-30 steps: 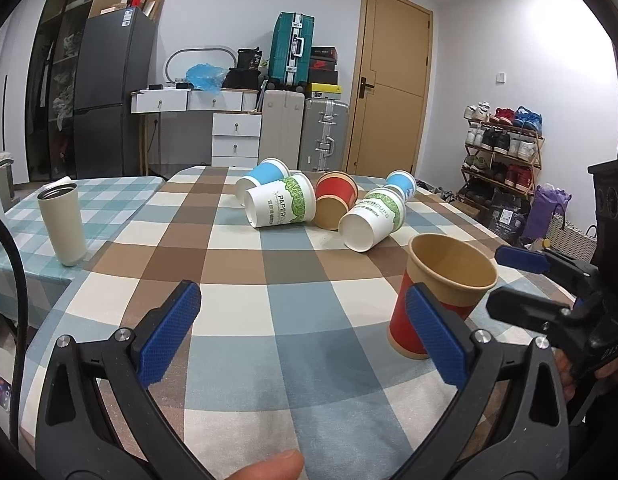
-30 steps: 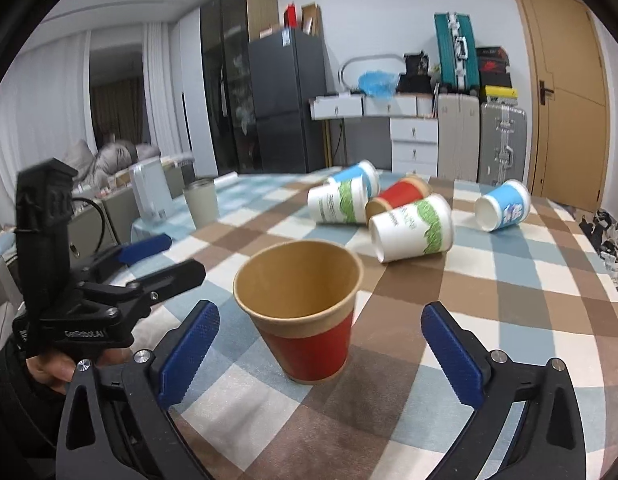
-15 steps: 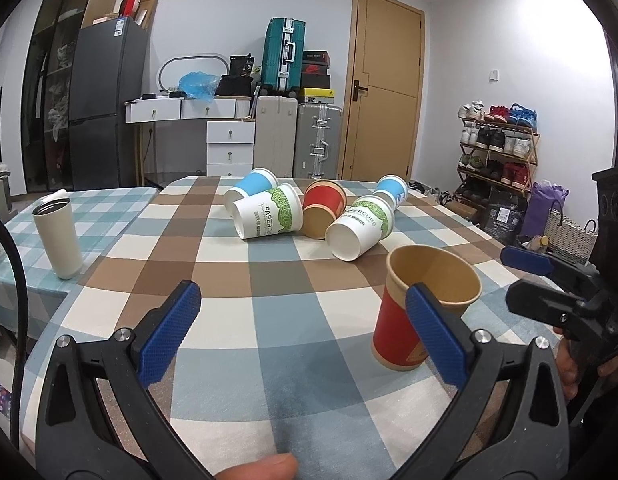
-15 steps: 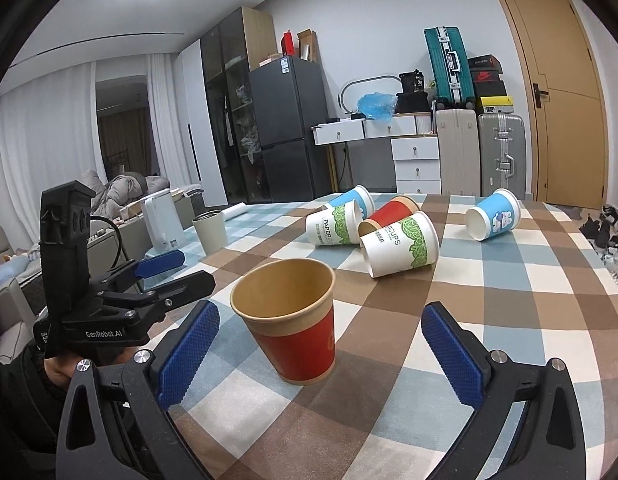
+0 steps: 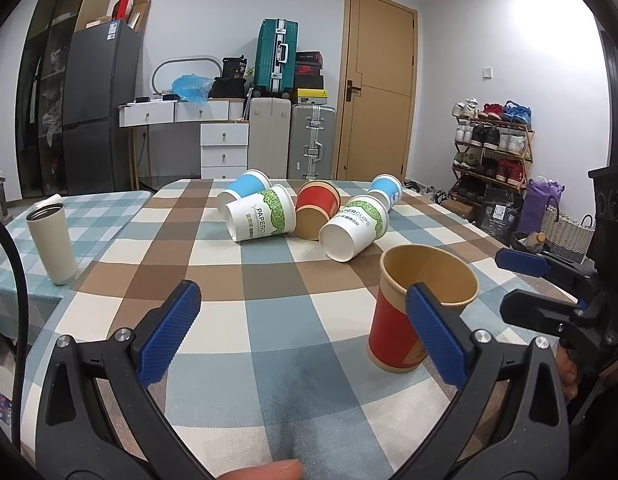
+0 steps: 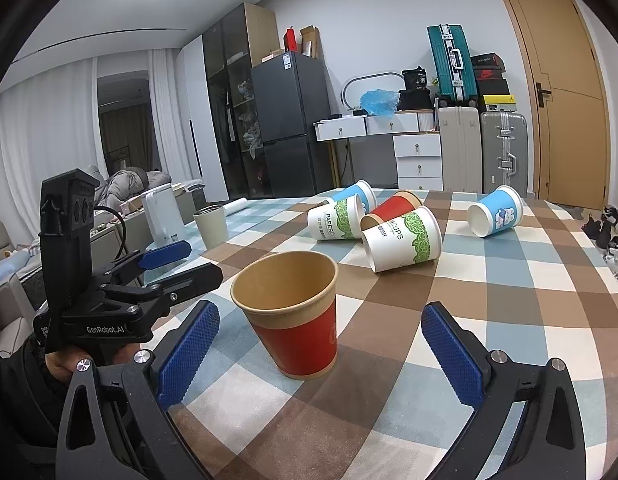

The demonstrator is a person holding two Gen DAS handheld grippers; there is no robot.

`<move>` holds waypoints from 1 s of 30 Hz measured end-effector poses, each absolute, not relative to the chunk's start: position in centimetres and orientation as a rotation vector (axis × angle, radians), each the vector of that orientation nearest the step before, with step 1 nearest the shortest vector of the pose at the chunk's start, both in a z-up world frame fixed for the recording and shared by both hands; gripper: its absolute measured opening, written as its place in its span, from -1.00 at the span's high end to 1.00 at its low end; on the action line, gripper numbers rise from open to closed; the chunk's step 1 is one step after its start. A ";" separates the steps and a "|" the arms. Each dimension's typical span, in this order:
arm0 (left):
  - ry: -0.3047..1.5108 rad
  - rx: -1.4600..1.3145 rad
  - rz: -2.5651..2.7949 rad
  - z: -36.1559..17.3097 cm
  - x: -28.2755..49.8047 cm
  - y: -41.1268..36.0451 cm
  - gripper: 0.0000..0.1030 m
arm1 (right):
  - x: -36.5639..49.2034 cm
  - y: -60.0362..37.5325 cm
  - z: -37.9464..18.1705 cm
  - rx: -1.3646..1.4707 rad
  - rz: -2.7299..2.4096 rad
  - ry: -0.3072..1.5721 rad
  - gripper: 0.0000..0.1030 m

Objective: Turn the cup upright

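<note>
We see a red paper cup (image 6: 295,314) standing upright on the checked table (image 6: 509,280), its brown inside showing nothing in it. Our right tongs (image 6: 323,350) are spread wide and grip nothing; the cup stands between their blue pads (image 6: 187,350) without touching either. Our left tongs (image 5: 305,332) are also spread wide and bare, hovering low over the table, with the red cup just behind their right-hand pad. Farther back, five cups lie on their sides in a loose cluster: a white cup with green leaves (image 5: 261,218), a second white leafy cup (image 5: 355,228) with its mouth toward us and nothing visible inside, a red cup (image 5: 315,210) between them, a blue cup (image 5: 243,190) behind, and another blue cup (image 6: 495,216) lying apart from the rest. A pale tumbler (image 5: 53,242) stands upright on the neighbouring checked table; we cannot tell what it holds.
</note>
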State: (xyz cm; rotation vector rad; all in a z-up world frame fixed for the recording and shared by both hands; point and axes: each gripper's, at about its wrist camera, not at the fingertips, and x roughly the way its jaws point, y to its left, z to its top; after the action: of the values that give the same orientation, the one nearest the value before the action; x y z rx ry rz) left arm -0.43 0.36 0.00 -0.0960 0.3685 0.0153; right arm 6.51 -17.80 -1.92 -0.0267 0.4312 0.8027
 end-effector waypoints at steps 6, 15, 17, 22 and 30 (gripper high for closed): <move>0.368 -0.095 0.015 0.0 -0.4 0.4 -0.98 | 6.5 -17.9 -2.0 -0.026 0.799 0.431 -1.00; 0.363 -0.097 0.020 -0.3 -0.6 0.4 -0.98 | 6.5 -17.8 -2.0 -0.030 0.802 0.433 -1.00; 0.362 -0.097 0.018 -0.3 -0.6 0.3 -0.98 | 6.5 -17.8 -2.0 -0.030 0.803 0.434 -1.00; 0.362 -0.098 0.020 -0.3 -0.6 0.4 -0.98 | 6.5 -17.8 -2.0 -0.031 0.801 0.432 -1.00; 0.361 -0.097 0.019 -0.4 -0.6 0.3 -0.98 | 6.5 -17.8 -2.0 -0.032 0.800 0.431 -1.00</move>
State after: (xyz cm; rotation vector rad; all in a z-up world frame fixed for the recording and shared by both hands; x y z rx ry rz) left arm -0.62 0.31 -0.37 -0.0973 0.3614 0.0187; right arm 6.47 -17.76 -1.99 -0.0320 0.4308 0.8002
